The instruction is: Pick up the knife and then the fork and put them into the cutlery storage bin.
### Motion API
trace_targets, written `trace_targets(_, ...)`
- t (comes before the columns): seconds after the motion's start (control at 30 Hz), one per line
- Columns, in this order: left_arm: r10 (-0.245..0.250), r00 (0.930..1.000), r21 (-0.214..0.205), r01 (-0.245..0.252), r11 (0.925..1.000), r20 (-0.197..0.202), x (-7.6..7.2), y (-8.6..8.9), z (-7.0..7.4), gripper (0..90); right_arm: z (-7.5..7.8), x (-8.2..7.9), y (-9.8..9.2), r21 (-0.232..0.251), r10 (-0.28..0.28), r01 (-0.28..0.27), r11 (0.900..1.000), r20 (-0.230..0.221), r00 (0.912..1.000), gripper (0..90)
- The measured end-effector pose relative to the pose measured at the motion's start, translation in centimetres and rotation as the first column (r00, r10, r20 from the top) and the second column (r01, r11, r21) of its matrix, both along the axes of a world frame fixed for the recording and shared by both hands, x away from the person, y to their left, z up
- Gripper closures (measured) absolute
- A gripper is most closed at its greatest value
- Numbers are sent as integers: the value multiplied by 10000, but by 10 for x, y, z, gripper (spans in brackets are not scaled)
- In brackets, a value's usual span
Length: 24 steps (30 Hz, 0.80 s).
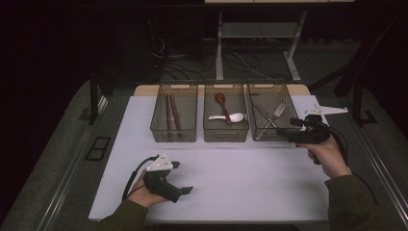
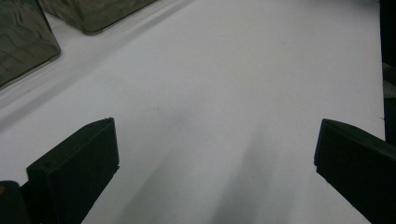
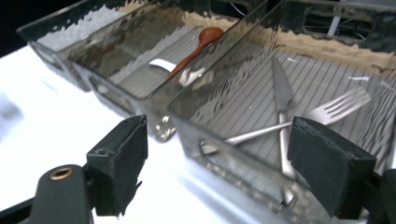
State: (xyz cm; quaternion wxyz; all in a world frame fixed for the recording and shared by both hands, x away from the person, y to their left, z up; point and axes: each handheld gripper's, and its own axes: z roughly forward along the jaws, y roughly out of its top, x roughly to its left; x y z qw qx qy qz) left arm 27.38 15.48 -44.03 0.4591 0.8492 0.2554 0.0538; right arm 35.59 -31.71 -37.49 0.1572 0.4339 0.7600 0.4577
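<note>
High view, left to right: the left gripper (image 1: 185, 190) rests low near the front edge of the white table (image 1: 240, 183), its jaws spread wide with nothing but bare tabletop between them. Along the back edge stand three smoky clear bins. The left bin (image 1: 173, 134) holds chopsticks (image 1: 172, 115), the middle bin (image 1: 225, 133) a brown spoon (image 1: 221, 100) and a white spoon (image 1: 231, 117), and the right bin (image 1: 267, 135) a fork (image 1: 275, 115) crossed over a knife (image 1: 262, 113). The right gripper (image 1: 284, 132) hangs at the right bin's front right corner, its jaws standing wide and empty, with the fork and knife lying flat on the ribbed floor beyond them.

As I judge it, the work in hand is sorting cutlery, and this hand is either leaving the bin or going in. To do it well, it should stay above the rim, clear of the wall, and not nudge the crossed pieces. If picking, take the fork by its handle, since it lies on top.

No brand, label or writing can be read anywhere.
</note>
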Motion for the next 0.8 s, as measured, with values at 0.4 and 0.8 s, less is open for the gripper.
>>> trace_targets(0.4,0,10000,-2,0,10000,-20,0,0,0,0,-25,-33,11,30,-79,78,10000,472,9989,176)
trace_targets(0.8,91,10000,37,-91,10000,37,0,2,0,0,-53,-64,15,-237,350,-346,9991,171,9992,176)
